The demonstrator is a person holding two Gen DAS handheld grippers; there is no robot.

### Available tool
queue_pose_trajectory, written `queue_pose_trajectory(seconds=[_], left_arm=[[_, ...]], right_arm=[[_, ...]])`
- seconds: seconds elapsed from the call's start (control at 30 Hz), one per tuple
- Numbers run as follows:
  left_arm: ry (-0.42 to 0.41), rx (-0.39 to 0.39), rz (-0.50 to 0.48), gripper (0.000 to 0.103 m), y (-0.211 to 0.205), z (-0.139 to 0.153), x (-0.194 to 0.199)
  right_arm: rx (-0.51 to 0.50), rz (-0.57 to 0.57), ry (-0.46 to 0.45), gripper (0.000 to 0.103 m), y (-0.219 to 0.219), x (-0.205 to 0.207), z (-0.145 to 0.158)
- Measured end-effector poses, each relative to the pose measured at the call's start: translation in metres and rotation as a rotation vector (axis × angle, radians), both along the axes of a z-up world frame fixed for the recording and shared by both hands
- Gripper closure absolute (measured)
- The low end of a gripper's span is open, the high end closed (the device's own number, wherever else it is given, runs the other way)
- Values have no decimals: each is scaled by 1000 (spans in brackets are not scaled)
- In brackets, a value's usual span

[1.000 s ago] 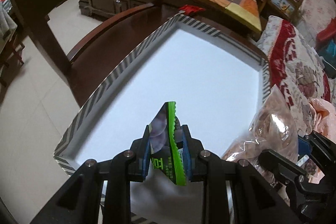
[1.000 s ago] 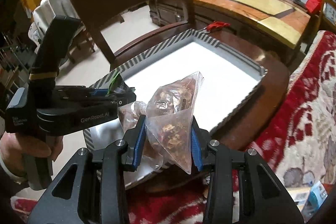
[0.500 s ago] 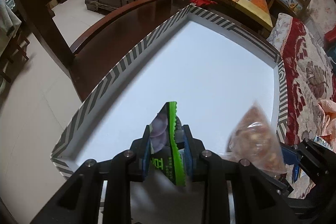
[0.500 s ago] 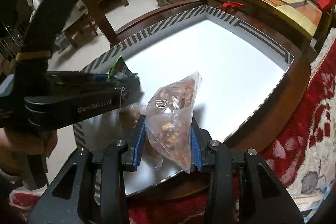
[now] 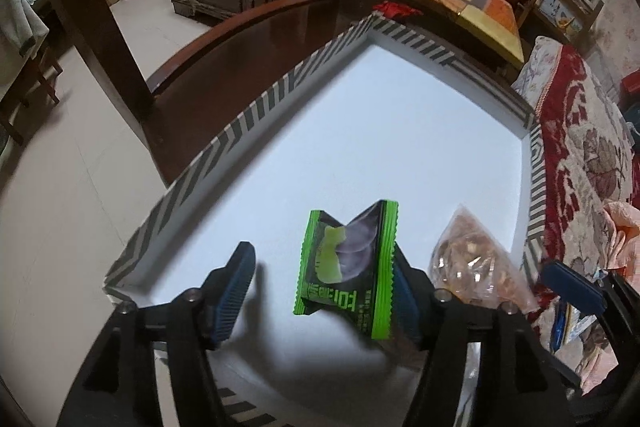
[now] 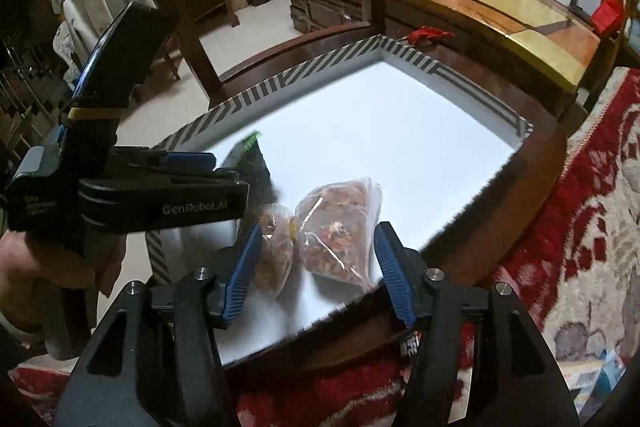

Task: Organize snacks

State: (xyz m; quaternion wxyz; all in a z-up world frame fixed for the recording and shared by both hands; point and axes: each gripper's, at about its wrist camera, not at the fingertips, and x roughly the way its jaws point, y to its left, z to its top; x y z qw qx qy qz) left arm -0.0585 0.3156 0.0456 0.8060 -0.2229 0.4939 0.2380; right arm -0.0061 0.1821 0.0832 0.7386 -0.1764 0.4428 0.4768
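The left gripper (image 5: 320,291) has its jaws spread wide over the near end of a white tray (image 5: 256,115) with a grey-and-white striped rim. A green snack packet (image 5: 348,267) sits in the gap, off-centre: its right edge lies against the right jaw, while a clear stretch of white tray floor separates it from the left jaw, so nothing clamps it. Whether the packet rests on the tray floor or hangs just above it cannot be told; a soft shadow lies beneath it. The right gripper (image 6: 316,267) is likewise released, jaws parted on either side of a clear bag of reddish-brown dried snacks (image 6: 340,227), knotted near its middle into two lobes. The smaller lobe is close beside the left jaw, possibly brushing it, and the larger lobe lies nearer the right jaw with a narrow gap visible. The bag rests on the tray floor near the front edge, just right of the packet. The tray sits on a dark wooden table (image 5: 224,67), next to red floral fabric (image 6: 580,207).
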Motion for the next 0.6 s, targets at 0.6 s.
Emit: queue_pose_trajectory(seconds=[0.6], left_arm=[[-106,22,-47,19,-27,45,-6]], right_arm=[[-94,-43,90,45,-103,16,-22]])
